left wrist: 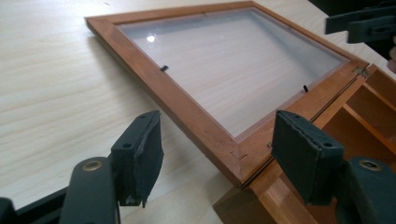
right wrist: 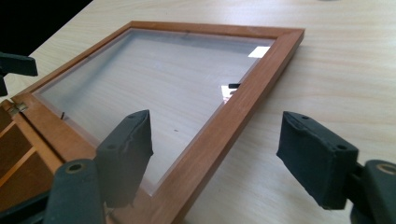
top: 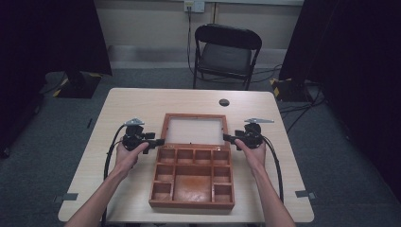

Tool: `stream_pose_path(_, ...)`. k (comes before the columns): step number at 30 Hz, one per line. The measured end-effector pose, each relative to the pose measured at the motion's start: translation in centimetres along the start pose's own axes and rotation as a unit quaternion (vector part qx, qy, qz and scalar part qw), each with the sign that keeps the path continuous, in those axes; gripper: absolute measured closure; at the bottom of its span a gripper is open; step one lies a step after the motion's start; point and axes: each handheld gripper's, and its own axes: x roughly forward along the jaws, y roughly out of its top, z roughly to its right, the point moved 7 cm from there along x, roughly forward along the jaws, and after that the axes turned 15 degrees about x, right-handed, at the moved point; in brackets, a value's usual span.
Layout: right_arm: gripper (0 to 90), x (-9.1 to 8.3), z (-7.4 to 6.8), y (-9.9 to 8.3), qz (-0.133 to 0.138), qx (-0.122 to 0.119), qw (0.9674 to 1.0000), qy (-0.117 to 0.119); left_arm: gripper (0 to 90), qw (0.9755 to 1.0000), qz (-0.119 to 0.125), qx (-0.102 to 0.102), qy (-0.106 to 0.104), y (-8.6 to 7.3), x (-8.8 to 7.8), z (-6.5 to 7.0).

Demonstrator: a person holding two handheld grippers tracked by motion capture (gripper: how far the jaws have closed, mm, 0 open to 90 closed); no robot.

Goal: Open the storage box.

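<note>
i am holding my left tool [top: 158, 141] at the left end of the hinge line of the wooden box [top: 192, 189] and my right tool [top: 227, 137] at the right end. the box is sitting in the middle of the table [top: 118, 101], compartments facing up, nothing that i can make out in them. its glass lid [top: 194, 129] is lying flat on the table on the far side, swung fully open.

in the left gripper view my jaws are standing apart, straddling the near corner of the lid frame [left wrist: 187, 109] without pressing on it. in the right gripper view my jaws are also standing apart, one over the pane, one out over bare table, with the frame edge [right wrist: 233, 116] between them and not touched.

as i see it, i am getting ready to take the lid by both sides, and several things could go wrong. if i am closing one tool before the other, the lid could twist and strain the small hinges [left wrist: 360, 71]. if a pad is landing on the pane instead of the wood, it could slip, or the glass could be stressed. the frame is lying flush on the table, so the lower jaw may be scraping the top rather than getting under. and if i am lifting unevenly, the box itself could be dragged or tipped toward me.
</note>
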Motion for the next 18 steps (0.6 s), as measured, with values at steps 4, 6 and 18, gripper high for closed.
stream_pose_path(4,24.5,-1.9,-0.6,0.3,0.014,-0.03,0.9993,-0.018,29.6,0.9999,-0.003,0.006,0.011,-0.3,-1.2,-0.1)
stream_pose_path(6,22.6,-2.7,-0.8,0.3,0.021,-0.036,0.9989,-0.021,28.6,0.9999,-0.008,0.007,0.011,-0.6,-1.7,-0.1)
stream_pose_path(18,15.1,-7.8,0.6,-2.0,0.021,-0.036,0.9983,-0.041,21.5,0.999,-0.024,0.017,0.034,-2.3,-4.8,-0.2)
